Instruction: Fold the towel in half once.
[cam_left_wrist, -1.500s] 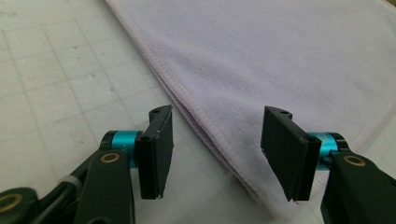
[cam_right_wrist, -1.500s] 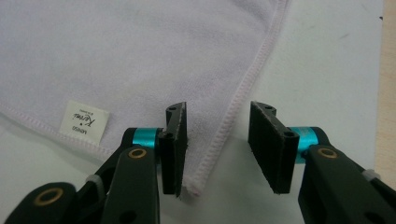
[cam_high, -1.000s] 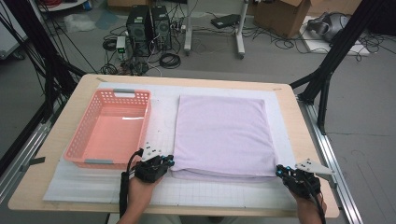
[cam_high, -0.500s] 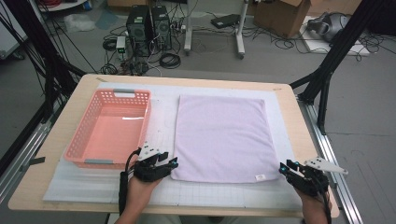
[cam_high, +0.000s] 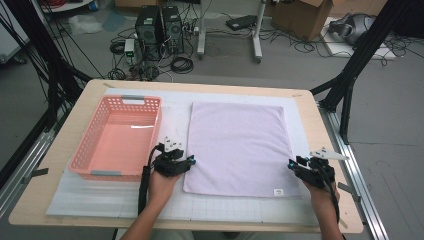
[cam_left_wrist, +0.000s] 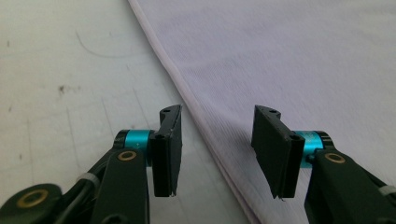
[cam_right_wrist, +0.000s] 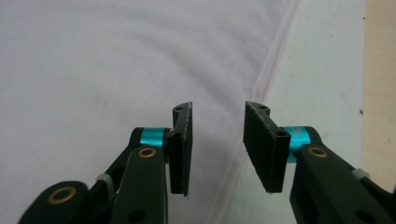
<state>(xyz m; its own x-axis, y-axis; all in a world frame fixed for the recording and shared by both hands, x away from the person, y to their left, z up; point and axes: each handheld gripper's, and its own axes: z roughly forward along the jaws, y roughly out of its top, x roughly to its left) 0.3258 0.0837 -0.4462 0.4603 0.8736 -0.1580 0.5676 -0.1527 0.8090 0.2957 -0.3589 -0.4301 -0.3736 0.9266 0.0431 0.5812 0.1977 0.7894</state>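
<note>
Wooden table carrying a white mat; lilac towel spread flat at centre, pink basket at its 9 o'clock, apart. Left gripper at the towel's 8 o'clock edge, jaws wide, hem between them. Right gripper at 4 o'clock edge, jaws wide astride hem, gripping nothing

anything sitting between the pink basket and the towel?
No object there. In the high view, a bare strip of white mat separates the pink basket from the towel; the left gripper sits at the strip's near end, at the towel's left edge.
</note>
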